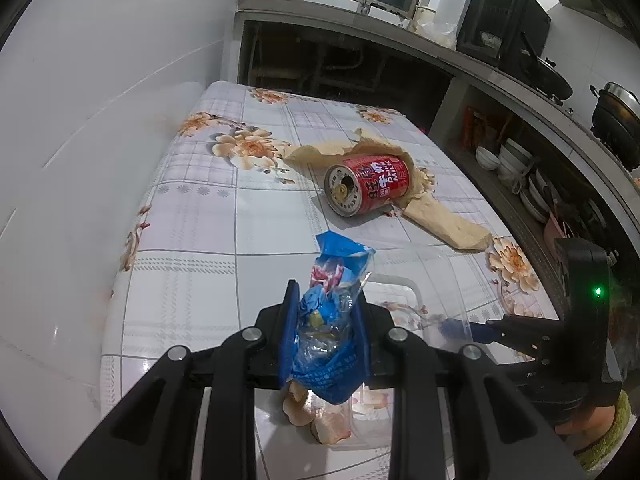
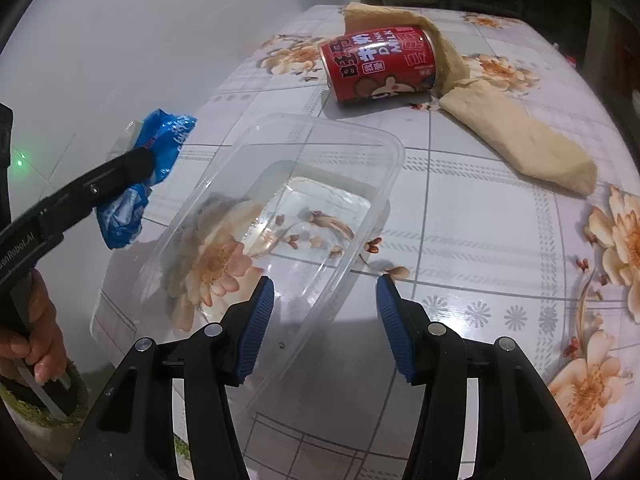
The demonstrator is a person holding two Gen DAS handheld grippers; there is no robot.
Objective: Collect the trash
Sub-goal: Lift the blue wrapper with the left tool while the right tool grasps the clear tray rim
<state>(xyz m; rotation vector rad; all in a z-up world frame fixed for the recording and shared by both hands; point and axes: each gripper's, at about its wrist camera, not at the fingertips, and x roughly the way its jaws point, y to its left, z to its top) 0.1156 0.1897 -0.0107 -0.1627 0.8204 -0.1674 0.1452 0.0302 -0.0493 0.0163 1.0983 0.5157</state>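
Left gripper (image 1: 326, 320): clenched on blue wrapper (image 1: 332, 312). Right gripper (image 2: 325, 320): released, straddling empty clear container (image 2: 240, 152). Beyond jaws, uncollected: red can (image 2: 380, 64), brown paper (image 2: 520, 140).

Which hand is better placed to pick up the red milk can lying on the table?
Right. The right gripper is empty over the clear plastic container, while the left gripper is already clamped on the crumpled blue plastic wrapper. The red milk can lies ahead.
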